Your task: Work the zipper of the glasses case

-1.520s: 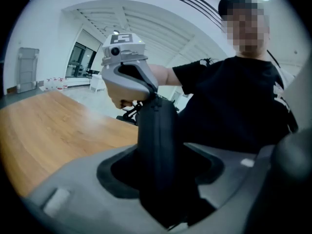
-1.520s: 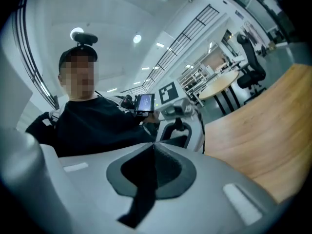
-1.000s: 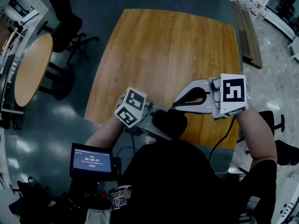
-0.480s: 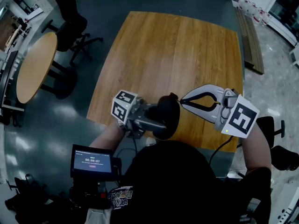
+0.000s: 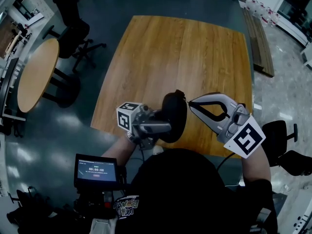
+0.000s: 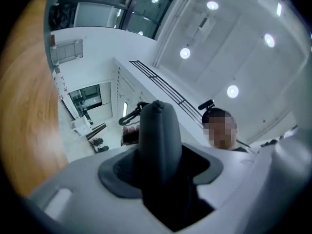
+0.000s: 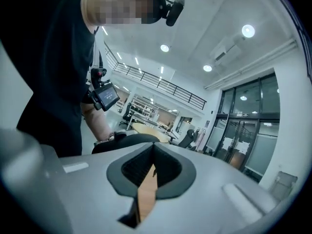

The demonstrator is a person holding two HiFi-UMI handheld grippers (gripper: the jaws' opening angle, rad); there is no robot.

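Over wooden table (image 5: 195, 48): glasses case (image 5: 173, 116), now upright, clamped by left gripper (image 5: 163, 127).
Right gripper (image 5: 189, 102), pinched shut, newly at zipper end (image 5: 181, 94); pull likely imminent.

A dark, rounded glasses case (image 5: 175, 112) stands on edge above the wooden table's (image 5: 180, 52) near side. The left gripper (image 5: 165, 127) clamps it.

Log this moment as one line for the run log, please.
left gripper: shut on glasses case | right gripper: shut, tips at case's far end | pinching anything: cannot tell
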